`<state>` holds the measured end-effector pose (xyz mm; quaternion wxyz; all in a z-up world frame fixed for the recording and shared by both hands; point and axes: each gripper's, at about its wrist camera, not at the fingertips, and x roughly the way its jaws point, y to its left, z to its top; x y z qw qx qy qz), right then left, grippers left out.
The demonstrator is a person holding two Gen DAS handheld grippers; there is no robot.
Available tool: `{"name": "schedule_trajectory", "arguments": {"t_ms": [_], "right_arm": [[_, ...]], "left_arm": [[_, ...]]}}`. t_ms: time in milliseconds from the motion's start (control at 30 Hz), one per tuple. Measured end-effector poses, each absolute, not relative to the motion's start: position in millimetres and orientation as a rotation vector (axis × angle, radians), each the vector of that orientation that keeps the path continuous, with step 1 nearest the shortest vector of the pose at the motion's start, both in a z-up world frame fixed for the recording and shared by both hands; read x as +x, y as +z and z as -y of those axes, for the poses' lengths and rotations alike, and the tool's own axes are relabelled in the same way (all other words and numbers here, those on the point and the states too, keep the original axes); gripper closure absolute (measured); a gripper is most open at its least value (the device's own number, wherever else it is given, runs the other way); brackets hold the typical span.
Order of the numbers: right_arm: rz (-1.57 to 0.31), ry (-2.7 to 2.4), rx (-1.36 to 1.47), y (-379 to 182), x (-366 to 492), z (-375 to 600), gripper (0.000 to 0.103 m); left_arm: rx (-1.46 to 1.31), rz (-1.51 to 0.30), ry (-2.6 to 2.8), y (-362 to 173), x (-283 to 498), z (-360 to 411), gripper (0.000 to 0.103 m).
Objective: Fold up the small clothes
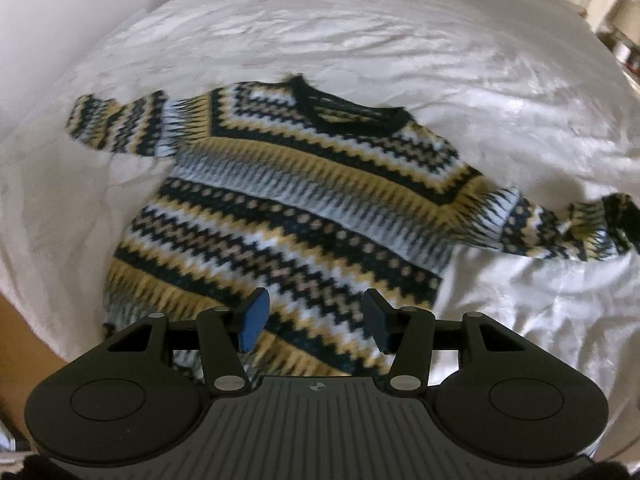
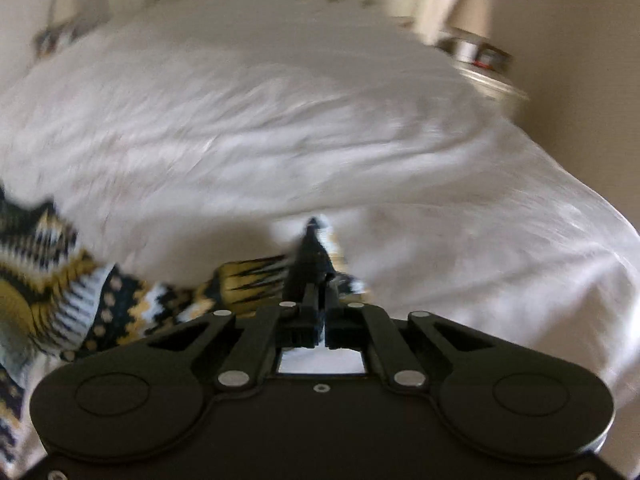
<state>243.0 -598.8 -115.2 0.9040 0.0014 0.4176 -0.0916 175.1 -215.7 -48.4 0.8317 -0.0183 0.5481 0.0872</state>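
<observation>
Bed (image 1: 360,40) under white sheet fills both my views, wrinkled all over. Sweater (image 1: 288,208), patterned in navy, yellow and white, lies face up and spread flat on it, neckline (image 1: 344,108) at the far end, hem nearest my left camera, both sleeves out sideways. Nightstand (image 2: 484,76) sits off the bed's far right corner in the right view, too blurred to read what's on it. Left claw (image 1: 316,320) hangs over the hem, released, blue pads (image 1: 252,320) wide apart and holding nothing. Right claw (image 2: 320,280) is clenched on the dark cuff (image 2: 310,256) of the right sleeve, fabric pinched between the fingers. Right view is motion-blurred.
</observation>
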Motion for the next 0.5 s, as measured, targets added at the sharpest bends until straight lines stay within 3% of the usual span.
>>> {"name": "schedule_trajectory", "arguments": {"t_ms": [300,500], "right_arm": [[-0.830,-0.353,0.240,-71,180,679,0.099],[-0.836,-0.338,0.279,-54,190,703,0.099]], "left_arm": [[0.008,-1.151,0.079,-51,184,248,0.052],[-0.005,-1.148,0.089,-51,182,246,0.052]]}}
